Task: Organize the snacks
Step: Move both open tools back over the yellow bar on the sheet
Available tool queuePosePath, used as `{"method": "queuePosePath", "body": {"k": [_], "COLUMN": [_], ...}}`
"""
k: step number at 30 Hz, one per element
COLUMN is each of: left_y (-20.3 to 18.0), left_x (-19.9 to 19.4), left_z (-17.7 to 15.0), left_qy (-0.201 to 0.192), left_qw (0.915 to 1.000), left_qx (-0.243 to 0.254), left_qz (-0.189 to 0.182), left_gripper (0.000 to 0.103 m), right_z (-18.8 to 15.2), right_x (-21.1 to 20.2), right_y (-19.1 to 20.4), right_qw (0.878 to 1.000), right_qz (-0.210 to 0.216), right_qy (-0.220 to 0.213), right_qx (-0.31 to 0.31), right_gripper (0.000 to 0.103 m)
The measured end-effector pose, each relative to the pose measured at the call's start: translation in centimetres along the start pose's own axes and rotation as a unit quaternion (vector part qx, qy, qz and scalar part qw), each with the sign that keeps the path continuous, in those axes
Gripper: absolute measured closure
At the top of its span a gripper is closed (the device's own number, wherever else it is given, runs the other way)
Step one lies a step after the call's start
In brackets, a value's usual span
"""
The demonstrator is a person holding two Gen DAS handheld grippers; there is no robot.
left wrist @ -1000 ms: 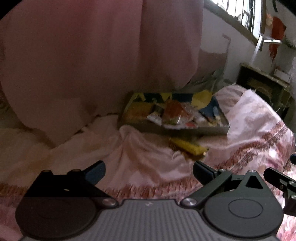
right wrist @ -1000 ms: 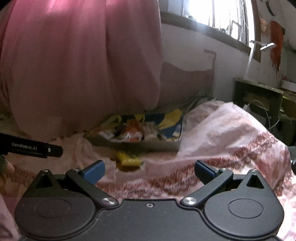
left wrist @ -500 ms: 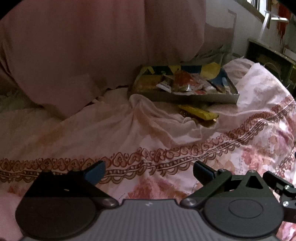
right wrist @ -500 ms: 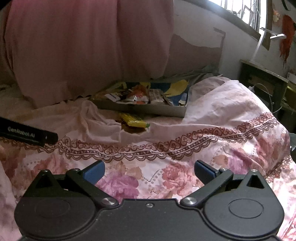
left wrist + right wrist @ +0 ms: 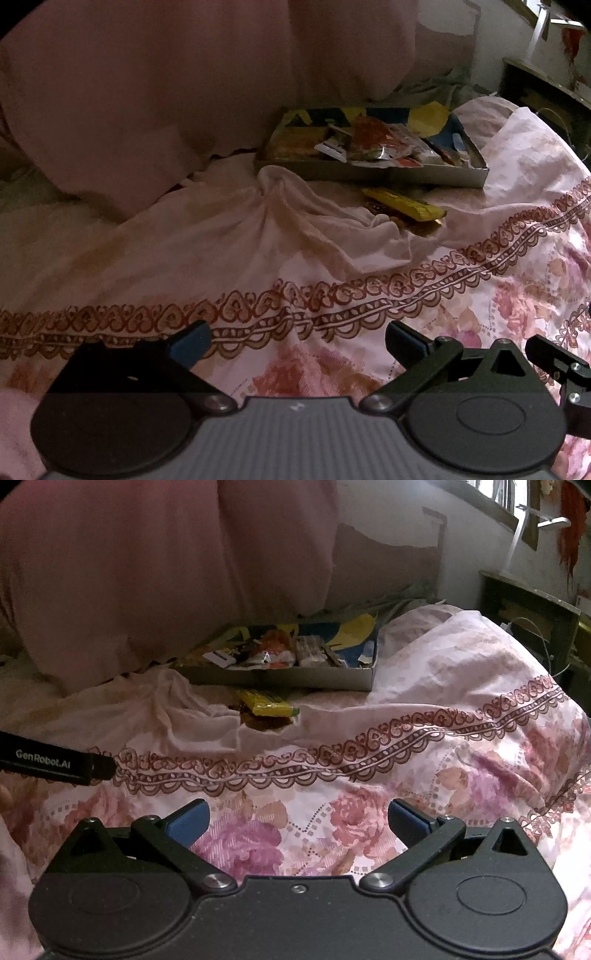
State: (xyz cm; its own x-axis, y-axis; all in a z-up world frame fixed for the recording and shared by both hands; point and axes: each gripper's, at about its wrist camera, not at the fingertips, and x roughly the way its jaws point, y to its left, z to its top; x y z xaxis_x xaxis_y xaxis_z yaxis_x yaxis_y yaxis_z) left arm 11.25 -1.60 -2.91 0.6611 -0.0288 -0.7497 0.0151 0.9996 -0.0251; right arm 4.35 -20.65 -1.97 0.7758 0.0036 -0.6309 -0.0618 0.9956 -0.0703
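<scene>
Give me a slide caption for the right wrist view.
Open right gripper hovers above floral bedsheet, facing a snack-filled tray and a yellow packet lying just outside it.

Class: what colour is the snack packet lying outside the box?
Yellow packet; right wrist view shows it best.

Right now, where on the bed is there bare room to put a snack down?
Free: the flowered sheet between the tongs and the patterned border. Crowded: the box, heaped with packets, and just before it, the yellow packet among rumpled folds.
</scene>
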Motion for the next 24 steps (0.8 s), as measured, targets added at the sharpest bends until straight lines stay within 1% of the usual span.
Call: {"method": "queuePosePath", "body": {"k": [7, 12, 17, 24], "left_y": [-0.1, -0.5, -0.9, -2.1], "left_x": [1.4, 1.8, 2.4, 3.3], "left_z": [1.6, 2.6, 3.5, 5.2], "left_qy": [0.001, -0.025, -0.039, -0.061], "left_qw": [1.0, 0.9996, 0.9992, 0.9972], "left_qx": [0.003, 0.011, 0.011, 0.043], "left_qz": [-0.003, 0.001, -0.004, -0.014], "left_gripper": [0.0, 0.0, 0.0, 0.0], "right_z": [1.3, 2.5, 3.4, 4.7], "right_x": [0.7, 1.3, 2.1, 3.8], "right_y": [-0.5, -1.4, -2.3, -3.4], "right_qw": [1.0, 0.999, 0.999, 0.999], "right_qz": [0.005, 0.005, -0.008, -0.019], "right_qy": [-0.015, -0.031, -0.039, -0.043], "right_qx": [0.013, 0.028, 0.029, 0.017], "right_gripper": [0.001, 0.001, 0.001, 0.001]}}
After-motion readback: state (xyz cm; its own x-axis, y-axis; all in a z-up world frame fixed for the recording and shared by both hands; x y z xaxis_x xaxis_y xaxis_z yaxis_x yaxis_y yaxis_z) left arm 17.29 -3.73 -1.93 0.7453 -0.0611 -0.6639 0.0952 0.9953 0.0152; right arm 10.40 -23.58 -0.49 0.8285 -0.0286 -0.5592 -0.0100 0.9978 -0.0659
